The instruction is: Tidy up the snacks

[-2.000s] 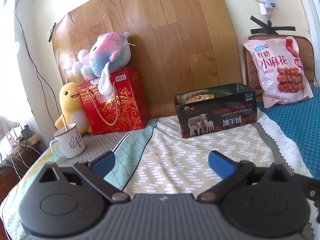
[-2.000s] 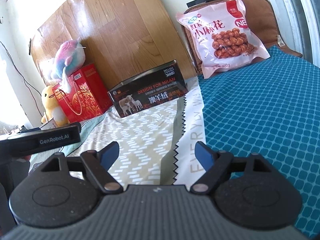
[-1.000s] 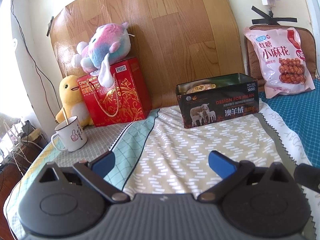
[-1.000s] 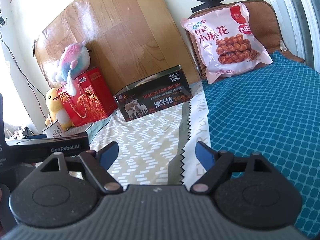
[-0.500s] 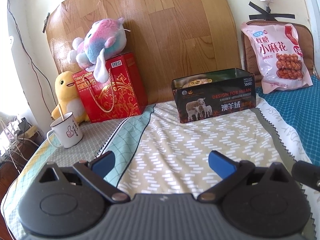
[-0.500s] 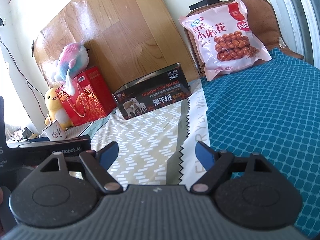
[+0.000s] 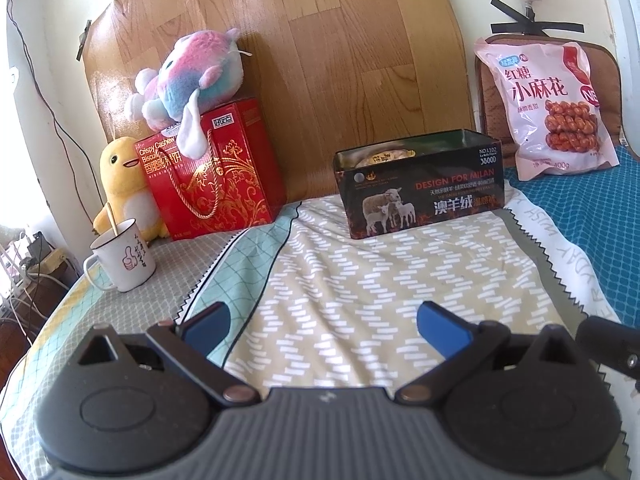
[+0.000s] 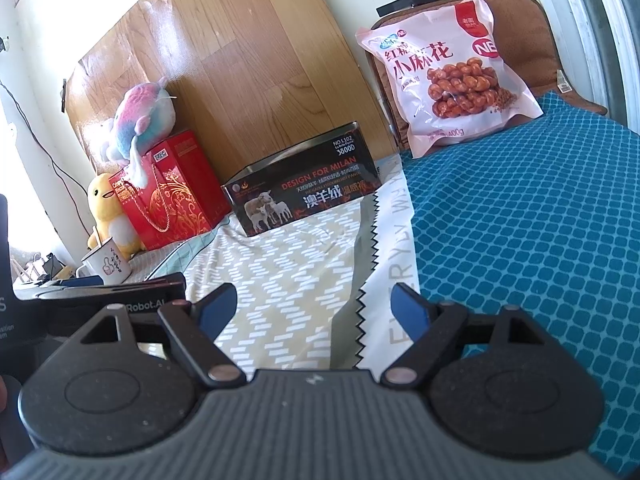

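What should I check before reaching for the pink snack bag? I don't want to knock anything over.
1. Right gripper open and empty: ok.
2. Left gripper open and empty: ok.
3. Pink snack bag in view, leaning upright against the brown cushion: ok.
4. Path over the blue cloth free of objects: ok.
5. Black tin open on top: ok.
6. Room left inside the tin: cannot tell.

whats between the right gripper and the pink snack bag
Nothing but cloth: in the right wrist view, only bare blue patterned cover runs from the open right gripper to the pink snack bag. The black tin sits off left.
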A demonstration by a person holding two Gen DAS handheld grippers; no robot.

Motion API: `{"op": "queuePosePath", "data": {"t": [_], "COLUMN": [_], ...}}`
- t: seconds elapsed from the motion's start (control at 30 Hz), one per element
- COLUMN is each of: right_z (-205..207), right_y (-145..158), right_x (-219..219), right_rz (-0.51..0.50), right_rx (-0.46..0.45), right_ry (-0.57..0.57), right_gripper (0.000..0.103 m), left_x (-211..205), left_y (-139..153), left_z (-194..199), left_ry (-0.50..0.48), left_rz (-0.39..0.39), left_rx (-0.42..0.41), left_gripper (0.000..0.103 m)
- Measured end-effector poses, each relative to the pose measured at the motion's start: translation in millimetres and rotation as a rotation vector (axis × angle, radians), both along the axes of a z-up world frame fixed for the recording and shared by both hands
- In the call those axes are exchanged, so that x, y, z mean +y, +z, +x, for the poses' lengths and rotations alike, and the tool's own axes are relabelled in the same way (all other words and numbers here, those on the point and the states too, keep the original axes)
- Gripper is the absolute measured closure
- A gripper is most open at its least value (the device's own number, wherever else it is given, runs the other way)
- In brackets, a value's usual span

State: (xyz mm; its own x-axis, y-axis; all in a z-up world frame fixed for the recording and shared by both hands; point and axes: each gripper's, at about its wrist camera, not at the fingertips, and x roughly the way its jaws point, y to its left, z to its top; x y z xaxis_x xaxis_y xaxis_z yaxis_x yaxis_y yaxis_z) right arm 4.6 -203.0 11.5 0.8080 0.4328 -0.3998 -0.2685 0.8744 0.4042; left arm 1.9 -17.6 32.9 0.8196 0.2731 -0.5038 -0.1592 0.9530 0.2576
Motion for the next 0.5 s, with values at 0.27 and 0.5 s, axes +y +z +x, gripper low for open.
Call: {"op": "queuePosePath", "data": {"t": [0.27, 0.5], "right_z": [0.3, 1.2], "right_y": [-0.5, -1.1], "right_x": [-0.1, -0.3], "right_rz": [0.0, -0.004], "right_rx": [0.0, -0.002], "right_ry": [0.001, 0.0], "right_gripper": [0.017, 0.017], "left_x": [0.2, 0.0], "left_y": [-1.2, -2.6], "left_z": [1.0, 0.4], "left_ry": [-0.013, -0.062], "left_rz": [-0.015, -0.051], "left_rx": [0.012, 0.023], "left_gripper": [0.0, 0.0]}}
